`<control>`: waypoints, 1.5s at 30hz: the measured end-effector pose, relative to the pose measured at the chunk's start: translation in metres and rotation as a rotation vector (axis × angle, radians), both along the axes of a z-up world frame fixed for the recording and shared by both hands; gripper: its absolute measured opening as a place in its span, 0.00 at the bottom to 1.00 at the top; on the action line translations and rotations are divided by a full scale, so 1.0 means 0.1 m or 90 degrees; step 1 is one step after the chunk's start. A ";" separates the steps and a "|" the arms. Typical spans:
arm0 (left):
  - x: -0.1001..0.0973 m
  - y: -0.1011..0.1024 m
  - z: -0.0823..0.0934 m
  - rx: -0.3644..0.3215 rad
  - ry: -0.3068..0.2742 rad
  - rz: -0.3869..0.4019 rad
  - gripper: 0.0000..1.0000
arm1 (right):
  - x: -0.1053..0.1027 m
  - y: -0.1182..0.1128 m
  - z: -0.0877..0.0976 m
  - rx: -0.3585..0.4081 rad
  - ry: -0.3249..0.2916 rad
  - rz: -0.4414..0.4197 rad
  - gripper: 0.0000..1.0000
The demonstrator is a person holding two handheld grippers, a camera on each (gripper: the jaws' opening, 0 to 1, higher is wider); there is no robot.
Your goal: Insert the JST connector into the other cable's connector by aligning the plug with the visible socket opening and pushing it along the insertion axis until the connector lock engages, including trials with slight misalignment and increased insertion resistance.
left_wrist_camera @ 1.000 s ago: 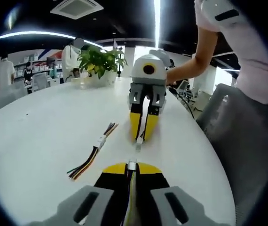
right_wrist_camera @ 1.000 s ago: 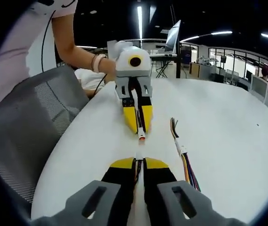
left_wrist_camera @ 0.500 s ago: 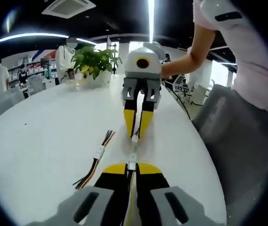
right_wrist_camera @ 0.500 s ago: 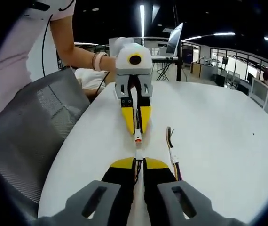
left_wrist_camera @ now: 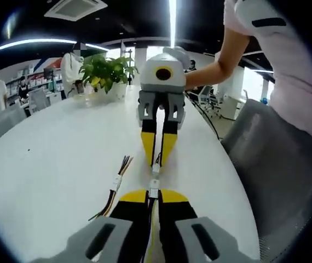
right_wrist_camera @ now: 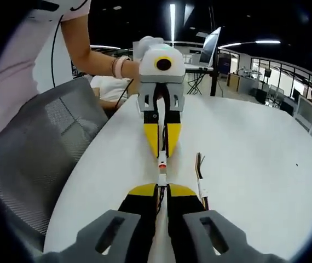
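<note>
In the left gripper view, the left gripper (left_wrist_camera: 154, 193) rises from the bottom centre, its yellow-tipped fingers closed together on a small white connector (left_wrist_camera: 154, 192) that pokes out past the tips. Directly above it in the frame, the right gripper (left_wrist_camera: 157, 164) points back toward the camera, its fingers clamped on a second connector (left_wrist_camera: 156, 169). The two connectors sit tip to tip at the centre of the frame — touching or very nearly so; whether they are mated cannot be told. A spare cable (left_wrist_camera: 114, 185) with coloured wires and a white housing lies on the white surface (left_wrist_camera: 52, 164) just left of the left gripper. A potted plant (left_wrist_camera: 105, 71) stands at the upper left, and a grey mesh chair (left_wrist_camera: 276, 164) fills the right side below a person's arm (left_wrist_camera: 221, 60).

In the right gripper view, the right gripper (right_wrist_camera: 162, 186) comes up from the bottom centre, fingers shut on the white connector (right_wrist_camera: 162, 179). The left gripper (right_wrist_camera: 162, 156) faces it from above, holding a connector with a reddish tip (right_wrist_camera: 162, 162) — the two meet in line at mid-frame. The spare cable (right_wrist_camera: 201, 178) lies just right of them on the surface (right_wrist_camera: 254, 175), and the mesh chair (right_wrist_camera: 41, 159) sits at the left.
</note>
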State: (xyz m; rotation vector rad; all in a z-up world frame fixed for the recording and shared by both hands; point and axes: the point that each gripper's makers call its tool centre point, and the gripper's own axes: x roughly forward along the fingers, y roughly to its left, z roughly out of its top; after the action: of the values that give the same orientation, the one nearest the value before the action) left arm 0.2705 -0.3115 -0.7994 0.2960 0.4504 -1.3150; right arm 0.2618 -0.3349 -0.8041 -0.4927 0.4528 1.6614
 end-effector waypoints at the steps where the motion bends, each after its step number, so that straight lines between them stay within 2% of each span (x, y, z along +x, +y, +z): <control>1: 0.01 -0.01 0.00 0.000 -0.003 0.000 0.00 | 0.00 0.01 0.00 0.000 -0.002 0.000 0.03; 15: 0.02 -0.05 0.01 0.003 -0.010 -0.008 0.00 | 0.04 0.07 -0.02 0.000 -0.003 0.003 0.03; 45: 0.05 -0.07 -0.08 0.023 0.013 -0.016 0.00 | 0.10 0.06 -0.11 -0.012 -0.002 0.006 0.03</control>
State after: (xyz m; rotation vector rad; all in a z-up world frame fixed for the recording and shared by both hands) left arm 0.2755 -0.3183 -0.8073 0.3203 0.4894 -1.3363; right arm 0.2723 -0.3286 -0.8151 -0.5124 0.4643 1.6657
